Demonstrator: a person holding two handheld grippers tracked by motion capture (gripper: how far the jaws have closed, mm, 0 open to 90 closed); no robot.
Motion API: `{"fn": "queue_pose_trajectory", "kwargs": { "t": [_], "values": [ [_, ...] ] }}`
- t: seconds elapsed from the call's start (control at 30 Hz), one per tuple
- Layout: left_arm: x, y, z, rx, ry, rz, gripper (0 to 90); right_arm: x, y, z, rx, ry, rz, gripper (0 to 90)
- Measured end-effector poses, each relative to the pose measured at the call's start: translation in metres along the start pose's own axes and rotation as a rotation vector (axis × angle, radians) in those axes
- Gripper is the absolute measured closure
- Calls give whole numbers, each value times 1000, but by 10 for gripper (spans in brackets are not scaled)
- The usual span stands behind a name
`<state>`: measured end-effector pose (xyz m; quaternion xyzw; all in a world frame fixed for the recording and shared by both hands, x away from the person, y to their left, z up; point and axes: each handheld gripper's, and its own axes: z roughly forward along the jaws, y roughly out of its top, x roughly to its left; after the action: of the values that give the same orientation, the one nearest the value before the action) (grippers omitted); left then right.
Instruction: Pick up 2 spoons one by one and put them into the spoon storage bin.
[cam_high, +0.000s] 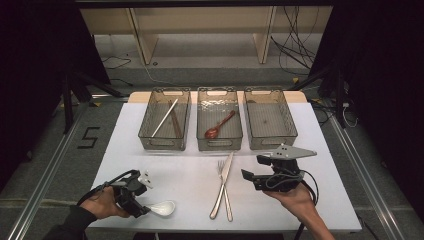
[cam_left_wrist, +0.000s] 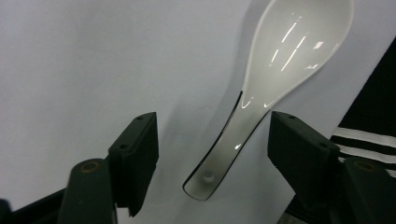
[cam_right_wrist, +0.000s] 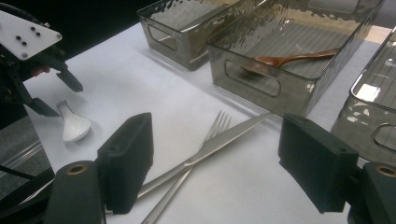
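Nearest you, at the front left of the white worktop (cam_high: 300, 210), your left hand-held gripper (cam_left_wrist: 212, 140) sits low with its jaws spread wide and holding nothing. A white ceramic soup spoon (cam_left_wrist: 280, 60) lies flat between those jaws. Its handle end points back toward your hand and its bowl points away, so its long axis runs almost straight along the hand-held gripper's reach, tilted slightly toward the right jaw. The handle lies nearer the right jaw than the left, touching neither. Your left hand is plainly the nearer one to this spoon; closing would likely catch the handle across its narrow width.

At the front right, your right hand-held gripper (cam_right_wrist: 215, 158) is also wide open and empty, raised above the worktop. Just ahead of it a metal fork (cam_high: 220, 172) and a metal knife (cam_high: 223, 182) lie crossed over each other near the middle of the worktop, their long axes running roughly front to back.

Farther off stand three clear bins in a row. The left bin (cam_high: 145, 135) holds chopsticks (cam_high: 165, 117), the middle bin (cam_high: 200, 140) holds a brown wooden spoon (cam_high: 220, 125), and the right bin (cam_high: 292, 130) looks empty.
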<state>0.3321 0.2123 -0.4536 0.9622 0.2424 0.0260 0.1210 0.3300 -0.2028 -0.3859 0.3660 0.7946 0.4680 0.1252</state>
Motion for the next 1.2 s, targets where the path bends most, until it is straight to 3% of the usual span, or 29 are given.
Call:
{"fn": "queue_pose_trajectory", "kwargs": {
  "t": [0.13,0.43,0.77,0.97,1.2],
  "values": [
    [-2,1,4,23,-6,31,393,0,0,0,0,0,0,276],
    [-3,3,10,62,-6,59,520,0,0,0,0,0,0,276],
    [-7,6,10,77,-20,98,648,0,0,0,2,-1,-1,276],
    [-6,7,10,62,-44,88,742,1,0,0,2,-1,0,276],
    [-6,7,10,58,-45,72,753,0,0,-1,1,-1,-1,276]
  ]
}}
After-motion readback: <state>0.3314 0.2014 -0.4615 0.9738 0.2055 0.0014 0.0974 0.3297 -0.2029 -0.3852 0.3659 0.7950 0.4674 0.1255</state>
